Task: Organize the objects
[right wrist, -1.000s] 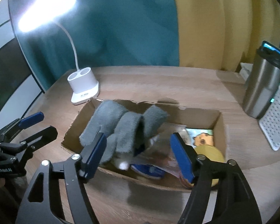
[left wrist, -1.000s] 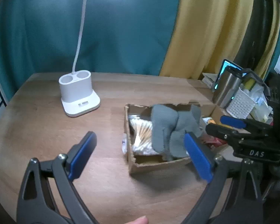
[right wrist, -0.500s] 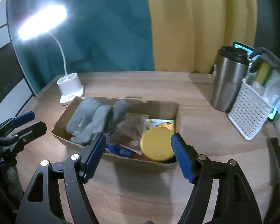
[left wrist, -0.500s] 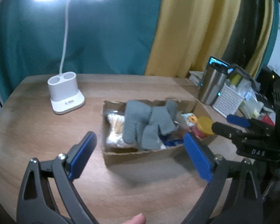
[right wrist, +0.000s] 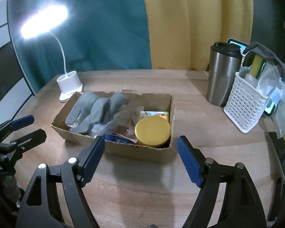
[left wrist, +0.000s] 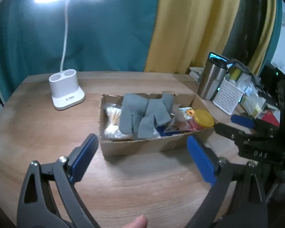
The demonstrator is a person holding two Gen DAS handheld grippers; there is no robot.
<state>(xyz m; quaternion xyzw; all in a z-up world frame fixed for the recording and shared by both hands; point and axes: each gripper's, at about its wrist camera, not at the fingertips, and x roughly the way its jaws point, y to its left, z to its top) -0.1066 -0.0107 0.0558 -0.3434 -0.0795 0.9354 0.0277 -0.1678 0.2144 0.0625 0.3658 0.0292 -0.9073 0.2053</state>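
Two grippers at frame bottom: left gripper (left wrist: pixel 142 159) wide, empty; right gripper (right wrist: pixel 141 159) just been opening, nothing between jaws. Mid-frame: cardboard box (right wrist: pixel 142 150) with grey gloves (right wrist: pixel 96 112), yellow-lidded jar (right wrist: pixel 152 131). Upper left: lamp (right wrist: pixel 70 87).

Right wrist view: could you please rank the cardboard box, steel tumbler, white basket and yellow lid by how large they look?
1. Cardboard box
2. Steel tumbler and white basket: look alike, not ranked
3. Yellow lid
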